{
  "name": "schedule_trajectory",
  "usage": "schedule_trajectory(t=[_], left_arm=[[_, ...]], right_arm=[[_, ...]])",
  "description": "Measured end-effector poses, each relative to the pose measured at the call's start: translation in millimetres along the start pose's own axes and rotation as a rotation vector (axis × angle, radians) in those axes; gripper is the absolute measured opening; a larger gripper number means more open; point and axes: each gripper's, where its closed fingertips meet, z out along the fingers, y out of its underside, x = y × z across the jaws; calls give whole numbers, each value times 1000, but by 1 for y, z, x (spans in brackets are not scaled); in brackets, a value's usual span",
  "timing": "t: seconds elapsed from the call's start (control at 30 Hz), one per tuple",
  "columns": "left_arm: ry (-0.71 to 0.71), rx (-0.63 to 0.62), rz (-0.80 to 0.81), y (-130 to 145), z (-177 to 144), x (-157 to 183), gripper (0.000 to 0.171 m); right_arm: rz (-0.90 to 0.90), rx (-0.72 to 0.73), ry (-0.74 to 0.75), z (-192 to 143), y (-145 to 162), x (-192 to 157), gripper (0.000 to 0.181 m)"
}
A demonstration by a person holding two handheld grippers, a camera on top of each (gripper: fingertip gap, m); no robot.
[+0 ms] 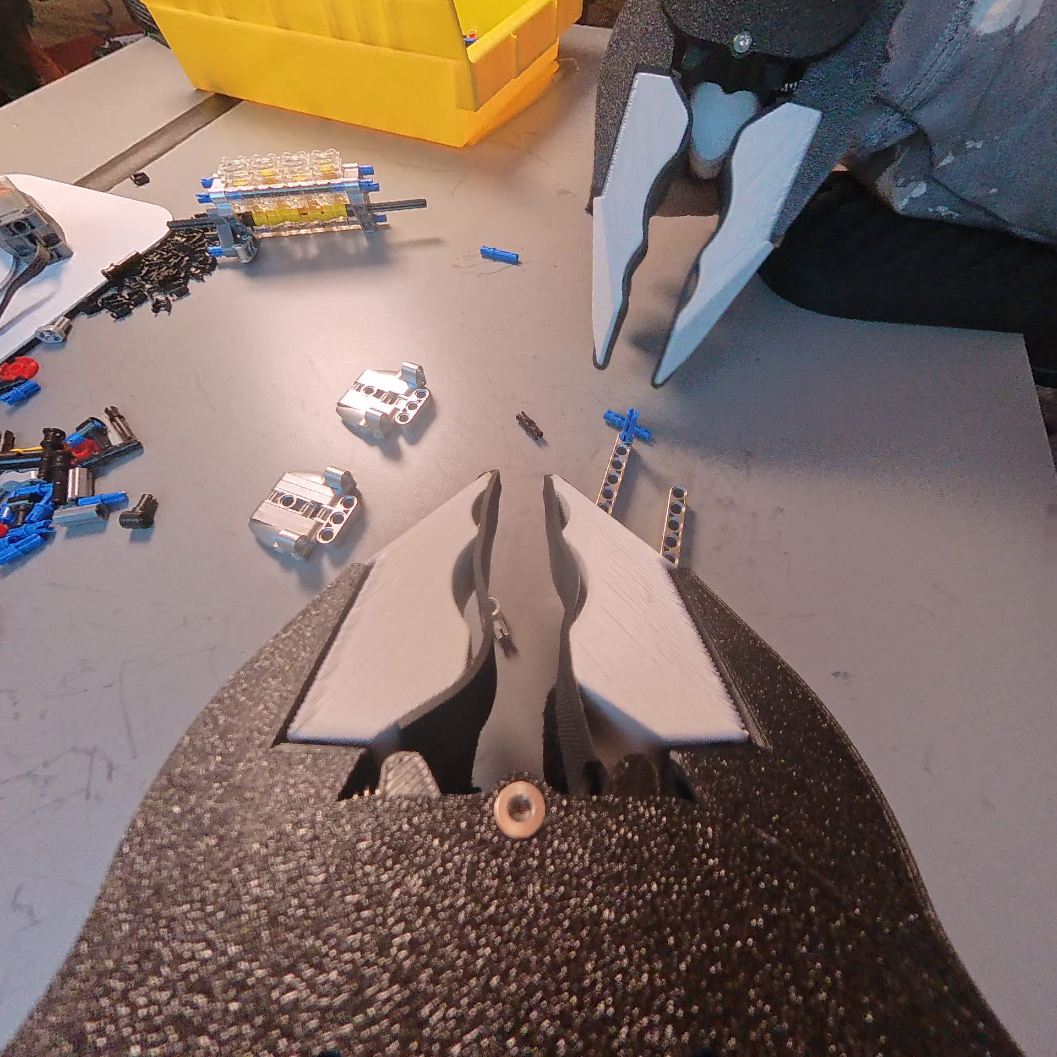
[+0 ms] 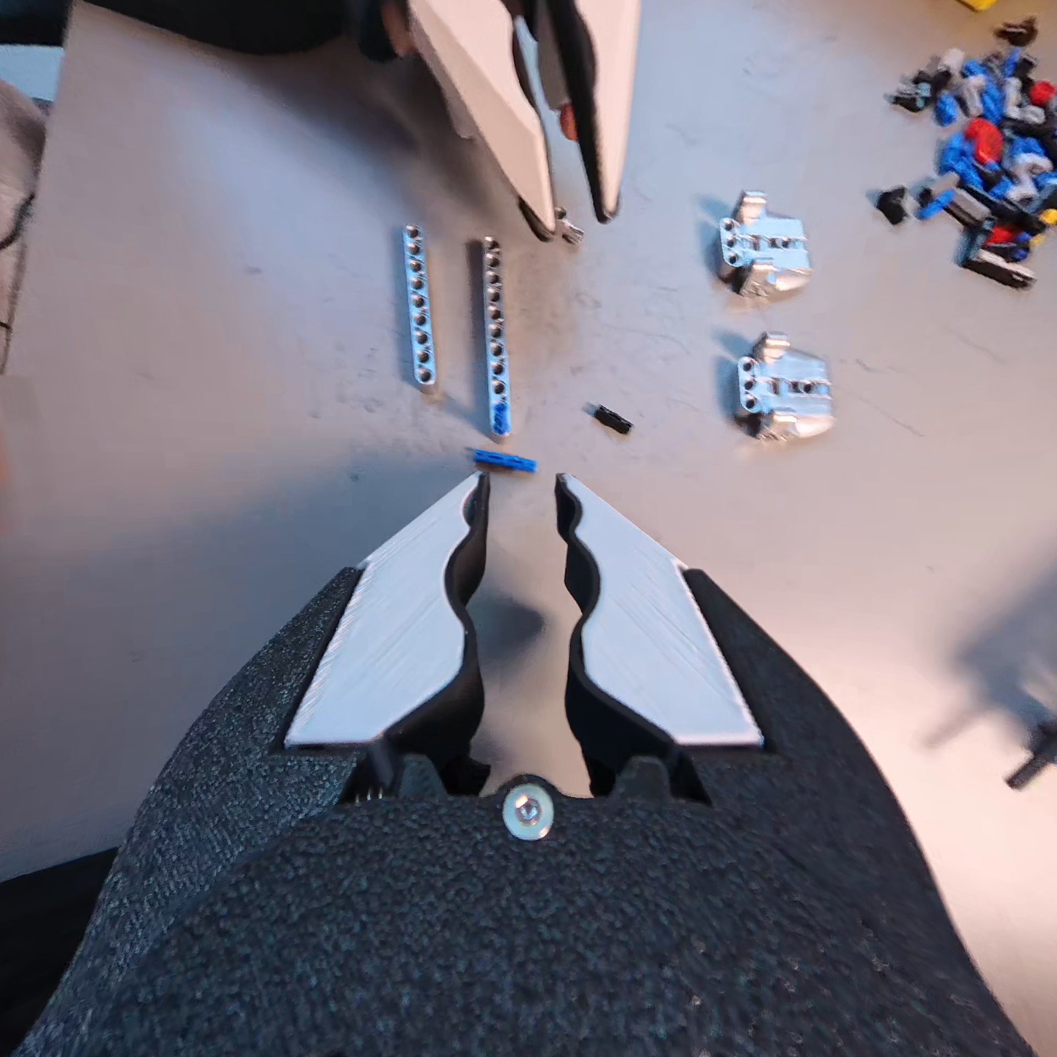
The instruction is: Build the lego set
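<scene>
My left gripper (image 1: 521,476) hovers low over the grey table (image 1: 829,600) with its jaws apart and nothing between the tips. A tiny grey and black pin (image 1: 499,623) shows in the gap beside one pad; the other pad does not touch it. My right gripper (image 2: 521,477) is open and empty. A loose blue pin (image 2: 505,460) lies just ahead of its tips. Past that pin lies a silver holed beam (image 2: 495,332) with a blue pin in its near end hole. A second beam (image 2: 420,303) lies beside it. A black pin (image 2: 613,417) lies to the right.
Two silver panel pieces (image 1: 384,403) (image 1: 306,515) lie left of centre. A yellow bin (image 1: 343,63) and a clear and yellow assembly (image 1: 291,200) stand at the back. Piles of small blue, black and red parts (image 1: 46,486) lie far left. A person's sleeve (image 1: 944,114) is at the top right. There is about 9 cm between the tips of the two grippers. My right tips are roughly 4 cm from the black pin (image 2: 613,417). It turns up in the left wrist view (image 1: 529,424) as well.
</scene>
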Motion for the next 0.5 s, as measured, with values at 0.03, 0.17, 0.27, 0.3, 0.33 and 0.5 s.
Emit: schedule_trajectory(t=[0.03, 0.17, 0.27, 0.3, 0.33, 0.5], left_arm=[[-1, -3, 1, 0, 0, 0, 13], [-1, -12, 9, 2, 1, 1, 13], [0, -10, 11, 2, 1, 1, 13], [1, -11, 10, 2, 1, 1, 13], [1, -11, 10, 2, 1, 1, 13], [4, -16, 11, 2, 1, 2, 13]], right_arm=[[-8, -8, -7, 4, -2, -3, 28], [-60, -90, -31, 20, 2, -10, 38], [-39, -99, -48, 21, 2, -9, 23], [-40, -101, -48, 20, 3, -9, 20], [-43, -105, -46, 19, 4, -10, 15], [-50, -106, -33, 17, 6, -11, 4]])
